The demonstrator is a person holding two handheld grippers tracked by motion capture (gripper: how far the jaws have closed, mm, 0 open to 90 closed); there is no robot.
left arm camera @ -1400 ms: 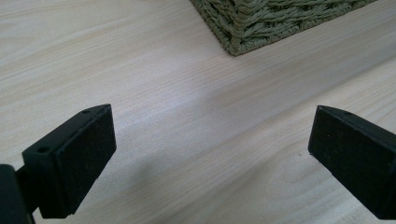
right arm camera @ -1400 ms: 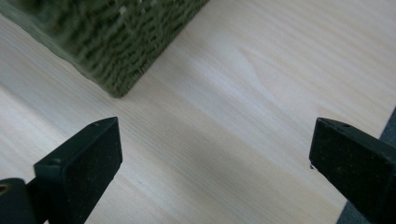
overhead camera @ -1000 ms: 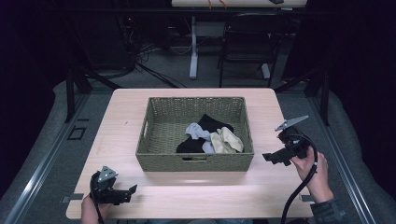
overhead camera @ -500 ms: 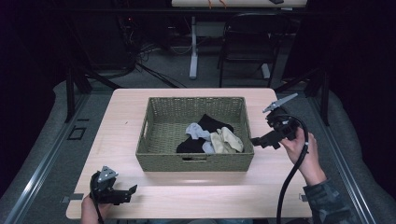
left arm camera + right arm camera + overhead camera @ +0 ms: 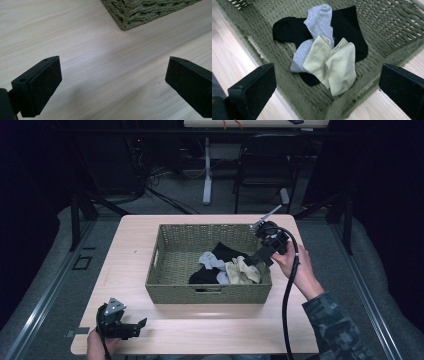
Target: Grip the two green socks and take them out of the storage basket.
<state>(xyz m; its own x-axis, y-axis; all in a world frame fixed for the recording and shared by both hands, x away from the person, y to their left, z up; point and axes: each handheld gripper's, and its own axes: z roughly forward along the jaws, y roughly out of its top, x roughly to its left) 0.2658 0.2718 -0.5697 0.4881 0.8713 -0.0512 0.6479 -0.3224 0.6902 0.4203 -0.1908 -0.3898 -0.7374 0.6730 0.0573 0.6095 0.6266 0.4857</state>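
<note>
The right gripper (image 5: 256,260), jaws apart, is now hovering over the basket (image 5: 165,285) rim, having moved in toward the socks (image 5: 329,62); the left gripper (image 5: 136,326) is resting open on the table (image 5: 200,330).

The room is dark. A pale wooden table (image 5: 150,240) stands on a grey floor (image 5: 45,270). At twelve o'clock behind it there is a white table leg (image 5: 207,170), at one o'clock a black chair (image 5: 260,175), and at eleven o'clock many black cables (image 5: 150,180) lie on the floor.
</note>
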